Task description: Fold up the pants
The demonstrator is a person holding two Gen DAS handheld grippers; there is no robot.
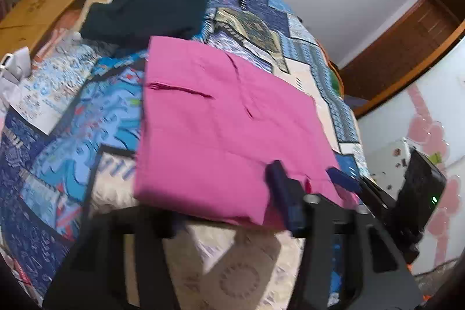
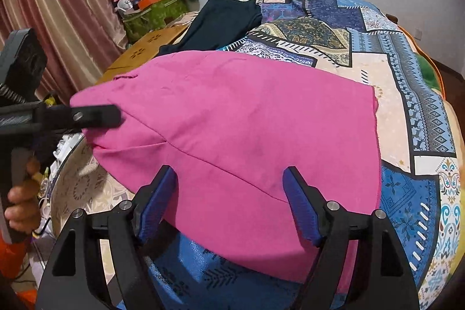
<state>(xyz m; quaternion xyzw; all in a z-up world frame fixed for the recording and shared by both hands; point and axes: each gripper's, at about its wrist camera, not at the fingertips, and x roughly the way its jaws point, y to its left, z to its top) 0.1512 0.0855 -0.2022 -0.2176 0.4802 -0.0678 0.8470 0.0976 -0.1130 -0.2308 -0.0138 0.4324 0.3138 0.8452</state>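
One pair of bright pink pants (image 2: pixel 247 135) lies folded into a broad flat shape on a bed covered by a blue, cream and navy patchwork bedspread (image 2: pixel 407 112). No brand, label or readable writing shows on the pants or anywhere else in either view.

In the right wrist view, the right gripper (image 2: pixel 229 205) has its two blue-padded fingers spread wide apart. The near edge of the pants lies between and just ahead of the fingertips, and the pads grip nothing. To the left of these fingers, the left gripper (image 2: pixel 96 115) reaches in sideways, its black tip touching the left edge of the pink cloth. The person's hand (image 2: pixel 21 208) holds its handle lower left.

In the left wrist view, blurred by motion, one blue finger (image 1: pixel 283 193) of the left gripper lies over the near corner of the pants. The other finger is hidden, so whether it is open or closed on the cloth cannot be told.

Beyond the fingers, past the far edge of the pants, one dark teal garment (image 1: pixel 148 2) lies crumpled on the bedspread. Far left of the right fingers hangs one pinkish-brown curtain (image 2: pixel 58 5).
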